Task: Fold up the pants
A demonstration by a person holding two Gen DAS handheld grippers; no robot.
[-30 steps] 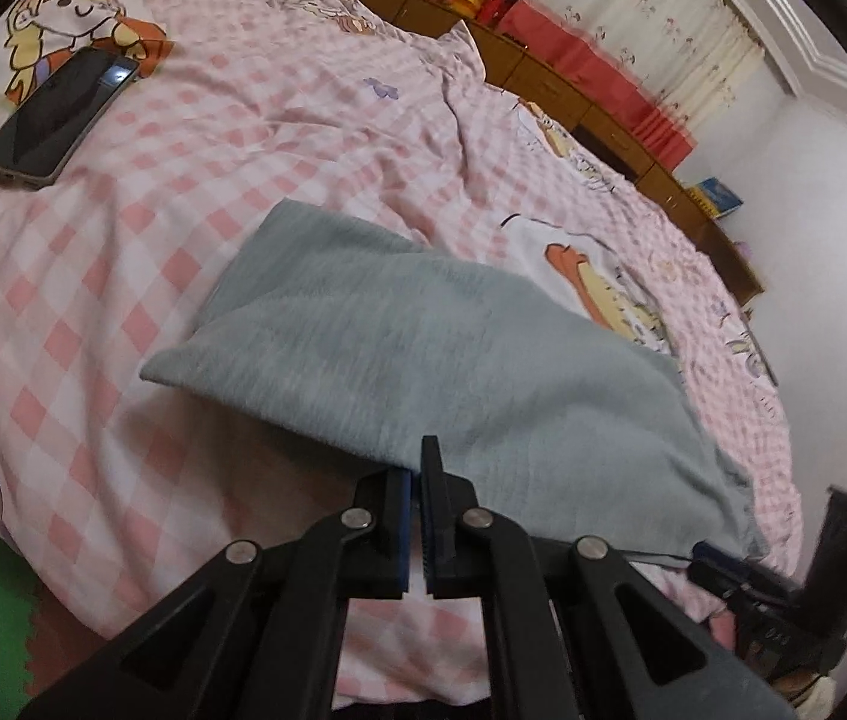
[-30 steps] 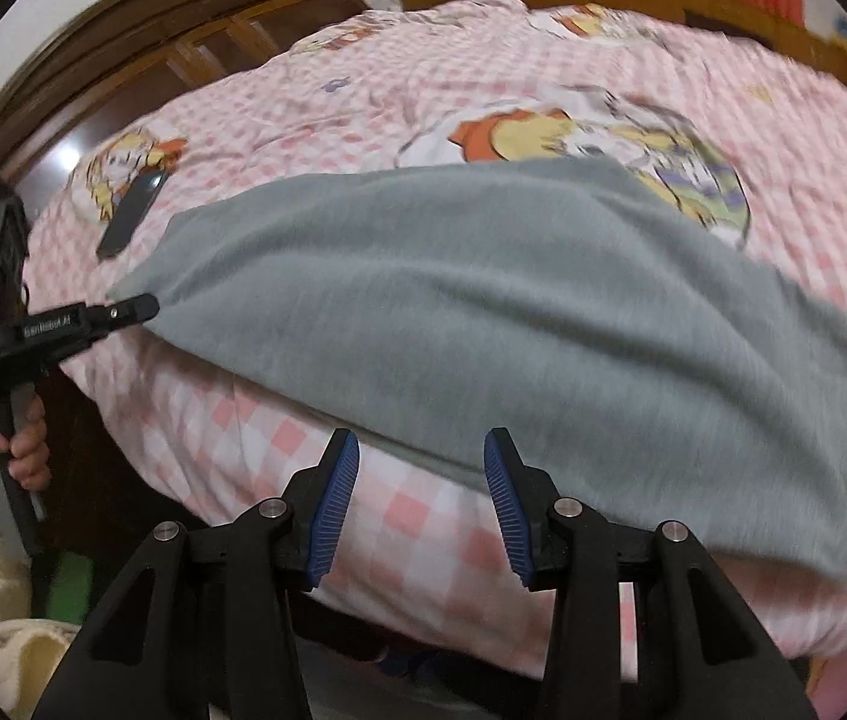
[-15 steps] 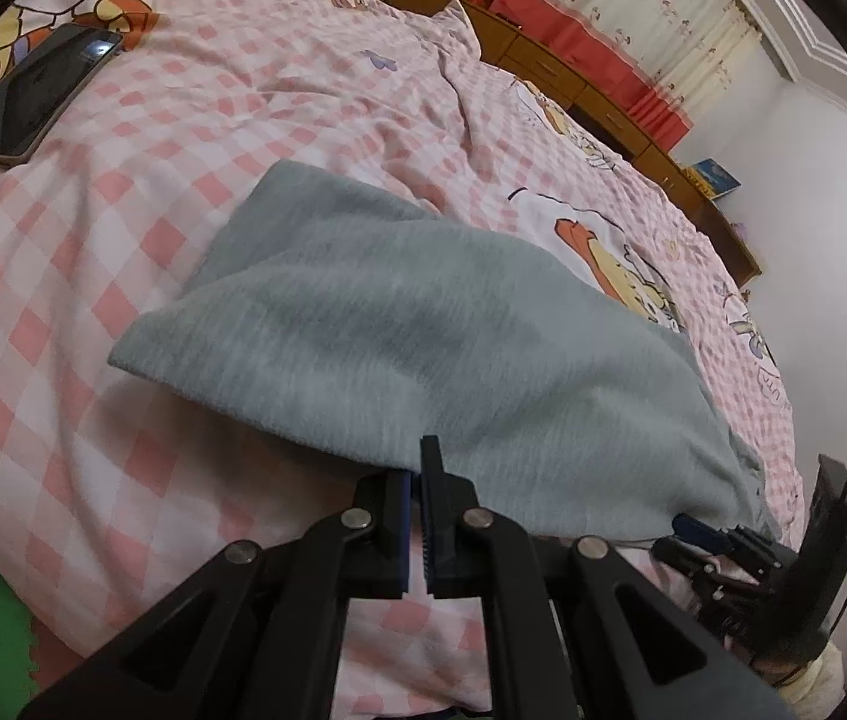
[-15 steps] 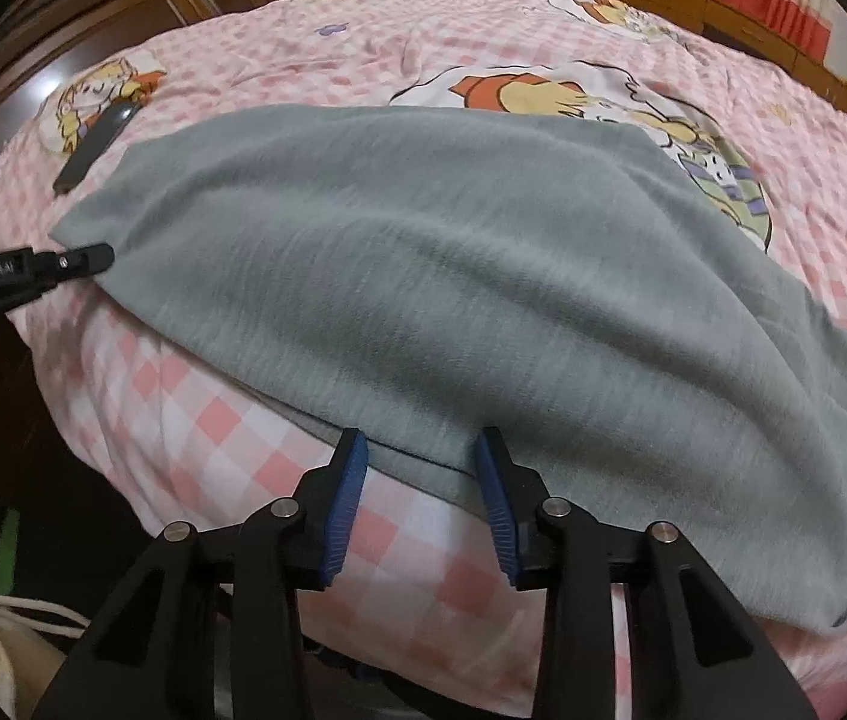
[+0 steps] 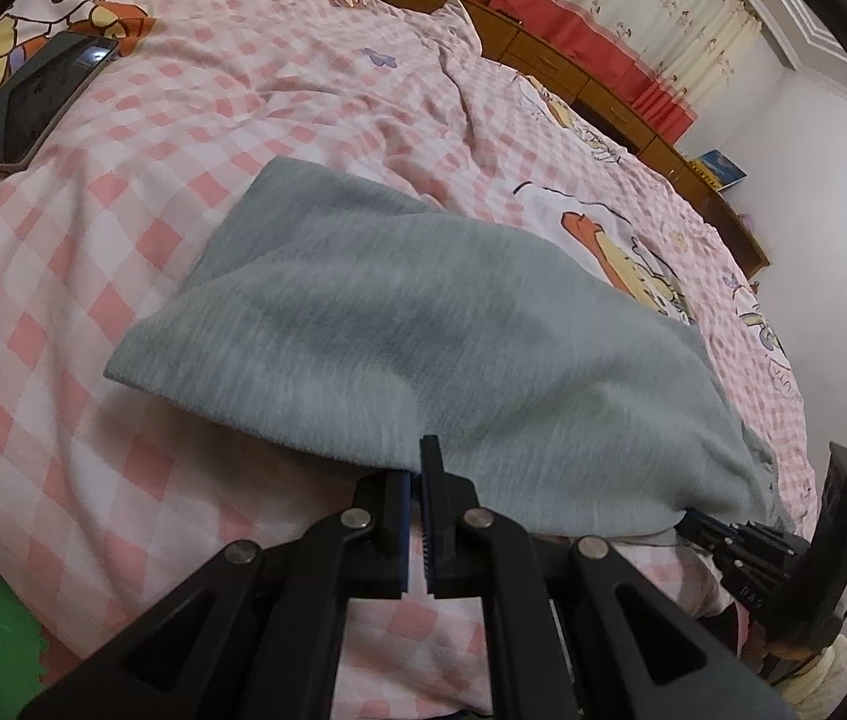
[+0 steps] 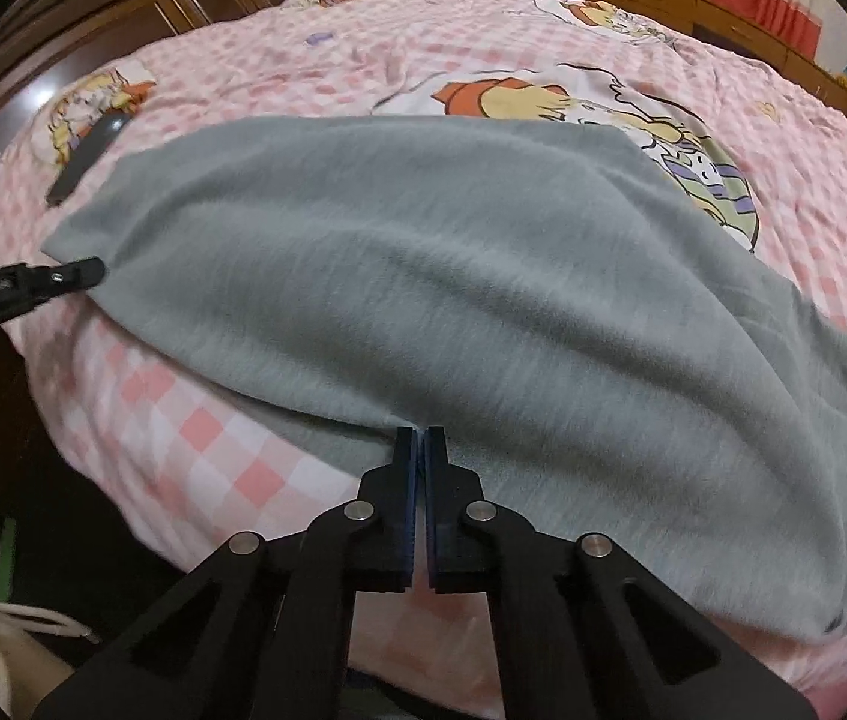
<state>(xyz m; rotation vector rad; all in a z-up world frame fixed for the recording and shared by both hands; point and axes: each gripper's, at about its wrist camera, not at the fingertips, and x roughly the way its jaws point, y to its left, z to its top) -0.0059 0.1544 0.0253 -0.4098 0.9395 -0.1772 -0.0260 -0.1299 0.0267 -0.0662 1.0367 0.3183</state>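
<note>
Grey pants lie flat across the near side of the bed, their near hem hanging just at the mattress edge. Your right gripper, which stood spread short of that hem a second ago, has now clenched on it, the blue pads pinching the fabric. Your left gripper was already pinched on the hem at the other end and is unchanged, jaws clamped on the cloth. From the right wrist view you can see its tip at the pants' left corner; from the left wrist view your right gripper sits at the far right corner.

Beyond the pants' far edge the quilt runs on, pink-and-white check with cartoon prints, rumpled toward the middle. A phone lies well apart from the pants, up near the left corner. Behind the bed stand wooden cabinets, red-trimmed curtains and a white wall.
</note>
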